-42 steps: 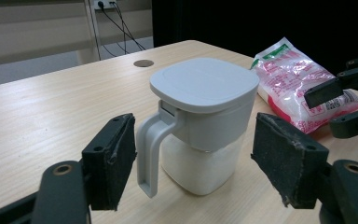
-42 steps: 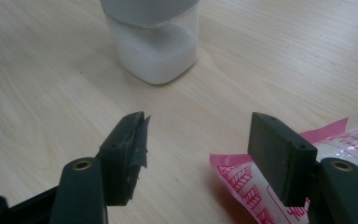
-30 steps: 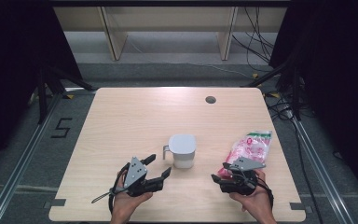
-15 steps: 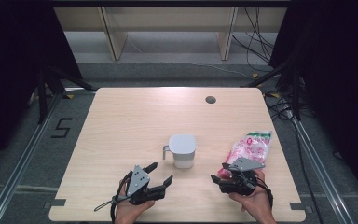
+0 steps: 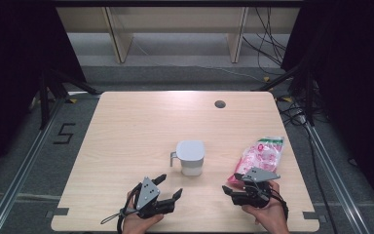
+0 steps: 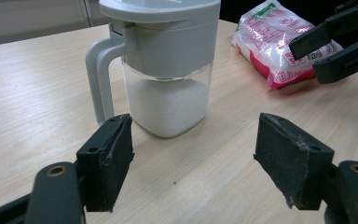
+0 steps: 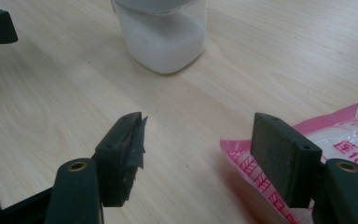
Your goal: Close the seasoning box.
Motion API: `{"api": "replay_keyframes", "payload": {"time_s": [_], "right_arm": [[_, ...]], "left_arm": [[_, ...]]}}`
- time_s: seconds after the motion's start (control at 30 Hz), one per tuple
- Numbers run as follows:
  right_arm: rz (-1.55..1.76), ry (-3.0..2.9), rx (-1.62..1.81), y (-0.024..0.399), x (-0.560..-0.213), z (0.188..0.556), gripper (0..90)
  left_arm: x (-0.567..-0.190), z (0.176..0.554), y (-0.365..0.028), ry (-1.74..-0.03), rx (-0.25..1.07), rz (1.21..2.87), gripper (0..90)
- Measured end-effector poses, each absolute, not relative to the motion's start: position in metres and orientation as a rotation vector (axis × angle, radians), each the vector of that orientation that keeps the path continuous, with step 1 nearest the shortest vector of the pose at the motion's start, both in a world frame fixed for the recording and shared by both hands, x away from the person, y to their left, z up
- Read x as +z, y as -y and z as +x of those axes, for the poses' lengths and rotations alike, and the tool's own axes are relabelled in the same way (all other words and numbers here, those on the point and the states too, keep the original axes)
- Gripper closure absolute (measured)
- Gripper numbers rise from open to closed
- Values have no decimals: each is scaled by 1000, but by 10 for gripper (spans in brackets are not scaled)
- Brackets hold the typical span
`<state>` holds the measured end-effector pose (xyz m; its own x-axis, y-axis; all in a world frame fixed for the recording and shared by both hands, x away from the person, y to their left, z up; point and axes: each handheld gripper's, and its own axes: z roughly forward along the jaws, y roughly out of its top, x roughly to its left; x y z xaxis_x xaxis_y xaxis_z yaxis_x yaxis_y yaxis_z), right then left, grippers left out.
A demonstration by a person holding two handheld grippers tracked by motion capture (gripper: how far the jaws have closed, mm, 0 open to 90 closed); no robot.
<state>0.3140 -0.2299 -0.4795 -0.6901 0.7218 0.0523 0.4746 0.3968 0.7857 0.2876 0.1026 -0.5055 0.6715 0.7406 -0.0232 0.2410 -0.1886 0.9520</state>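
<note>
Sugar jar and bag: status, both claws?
Left claw open, empty, facing lidded sugar jar. Right claw open, empty, at the corner of the pink sugar bag, not gripping. Bare table between claws and jar.

On the table point(image 5: 126, 126), the jug point(image 5: 191, 157) stands left of the bag point(image 5: 259, 156), well apart.

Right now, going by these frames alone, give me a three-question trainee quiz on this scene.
1. True or false: the left gripper is shut on the container.
2. What lies nearest the right gripper? A) pink bag B) spoon C) plate
3. What fills the container's clear lower part in the left gripper view?

Key: 1 false, its jaws stand open and short of it. 2 A. 3 white granules.
</note>
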Motion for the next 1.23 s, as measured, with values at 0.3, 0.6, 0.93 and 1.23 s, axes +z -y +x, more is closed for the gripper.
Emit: {"api": "replay_keyframes", "payload": {"time_s": [0.3, 0.6, 0.93, 1.23], "right_arm": [[1072, -2383, 1175, 227, -484, 306, 353], [1053, -2386, 1172, 229, -485, 306, 350], [1023, -2408, 1167, 228, -486, 307, 345], [1025, -2407, 1172, 227, -487, 307, 344]], "left_arm": [[-505, 288, -103, -762, 560, 1763, 266], [-506, 288, -102, -758, 552, 1754, 264], [-506, 289, -103, -781, 551, 1759, 253], [-508, 290, -103, -834, 529, 1725, 245]]}}
